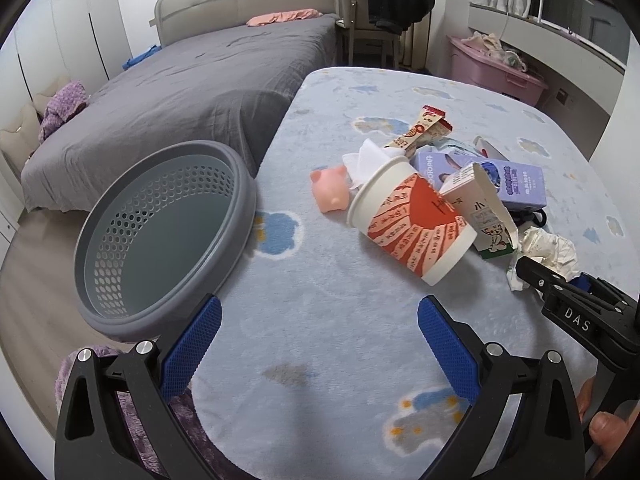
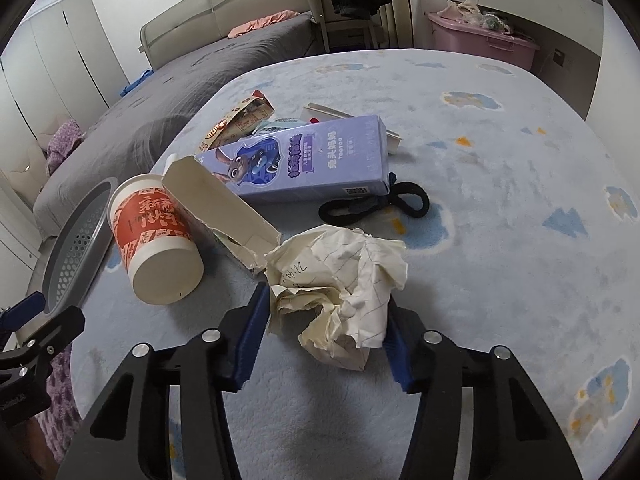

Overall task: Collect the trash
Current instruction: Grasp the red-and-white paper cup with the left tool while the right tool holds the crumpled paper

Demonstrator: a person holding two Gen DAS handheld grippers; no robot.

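Left wrist view: the left claw (image 1: 320, 344) hangs with its blue pads wide apart and nothing between them, over bare blue cloud-print blanket (image 1: 328, 304) on the worktop. At far left a grey perforated basket (image 1: 160, 240) sits tilted at the worktop's edge. Right of centre lies the litter: a red-and-white paper cup (image 1: 412, 220) on its side, tissue (image 1: 368, 162) in its mouth, a pink toy pig (image 1: 330, 192) just beside it, a torn milk carton (image 1: 486, 216) and a purple box (image 1: 500, 180) behind.

Right wrist view: the right claw (image 2: 324, 336) is clamped on the crumpled lined paper (image 2: 340, 292), both pads pressing its sides, near the middle of the worktop. A black hair tie (image 2: 376, 200) lies beyond, next to the purple box.
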